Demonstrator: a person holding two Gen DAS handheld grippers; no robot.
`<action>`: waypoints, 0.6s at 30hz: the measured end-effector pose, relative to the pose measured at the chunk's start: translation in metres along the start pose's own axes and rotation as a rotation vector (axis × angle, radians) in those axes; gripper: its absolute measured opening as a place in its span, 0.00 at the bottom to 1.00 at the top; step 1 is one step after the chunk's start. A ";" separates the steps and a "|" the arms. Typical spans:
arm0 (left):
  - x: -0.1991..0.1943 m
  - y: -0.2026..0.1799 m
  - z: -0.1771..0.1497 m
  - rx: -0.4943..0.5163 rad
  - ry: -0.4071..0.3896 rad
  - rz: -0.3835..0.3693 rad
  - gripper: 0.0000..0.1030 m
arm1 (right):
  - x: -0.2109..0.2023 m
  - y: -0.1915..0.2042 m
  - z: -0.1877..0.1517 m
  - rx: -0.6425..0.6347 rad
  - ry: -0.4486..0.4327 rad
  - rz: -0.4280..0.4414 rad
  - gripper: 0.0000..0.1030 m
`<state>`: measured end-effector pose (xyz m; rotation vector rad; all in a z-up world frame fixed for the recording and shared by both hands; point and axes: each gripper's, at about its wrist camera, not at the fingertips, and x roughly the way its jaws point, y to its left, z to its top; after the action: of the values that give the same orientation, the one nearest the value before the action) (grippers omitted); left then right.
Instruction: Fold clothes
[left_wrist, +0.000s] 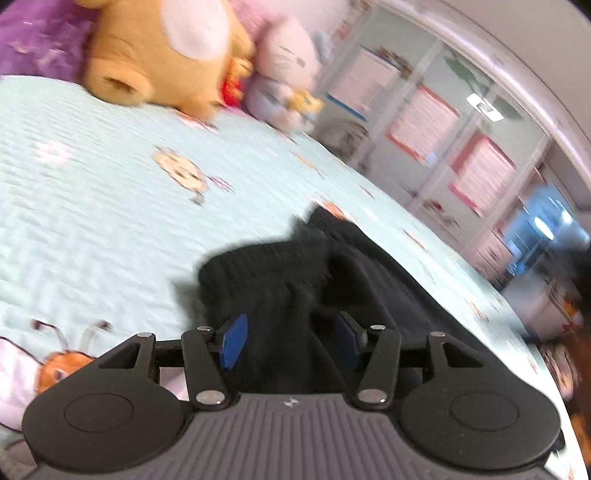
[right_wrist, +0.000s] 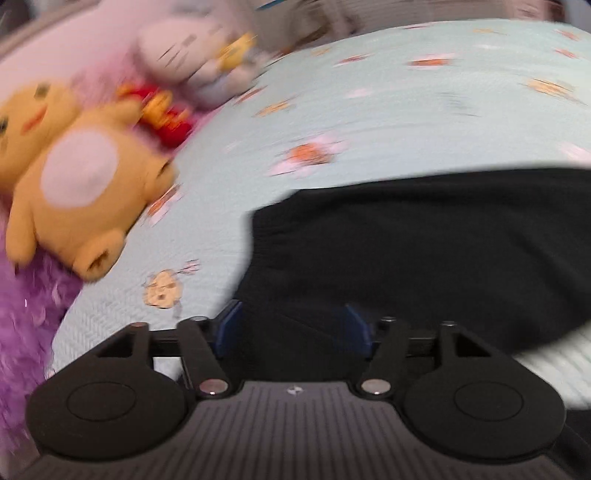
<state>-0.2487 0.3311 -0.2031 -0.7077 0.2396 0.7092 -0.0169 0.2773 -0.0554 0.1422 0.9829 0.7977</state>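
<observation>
The left gripper (left_wrist: 290, 341) tilts down toward the bed, its blue pads (left_wrist: 233, 345) set about halfway apart with a bunched fold of the black garment (left_wrist: 295, 280) rising between them, though whether they press on the cloth I cannot tell. The right gripper (right_wrist: 293, 332) pitches down more steeply over the same black garment (right_wrist: 424, 251), which lies spread on the pale green quilt (right_wrist: 369, 122); its pads stand apart, and blur hides whether they touch the cloth. Beyond the garment sit a tan plush bear (right_wrist: 81, 192), a pale cat plush (right_wrist: 192, 51) and a purple furry cushion (right_wrist: 26, 325), none in the grippers' way.
</observation>
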 end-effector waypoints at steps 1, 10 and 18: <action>-0.001 0.003 0.001 -0.020 -0.018 0.021 0.54 | -0.023 -0.028 -0.011 0.054 -0.009 -0.019 0.63; -0.015 0.025 -0.005 -0.154 0.006 0.254 0.56 | -0.177 -0.232 -0.198 0.687 0.013 0.047 0.63; -0.004 0.023 0.008 -0.209 0.201 0.121 0.64 | -0.206 -0.297 -0.239 0.893 -0.115 0.172 0.64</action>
<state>-0.2677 0.3470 -0.2073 -0.9714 0.3987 0.7864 -0.1074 -0.1264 -0.1833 1.0405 1.1689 0.4467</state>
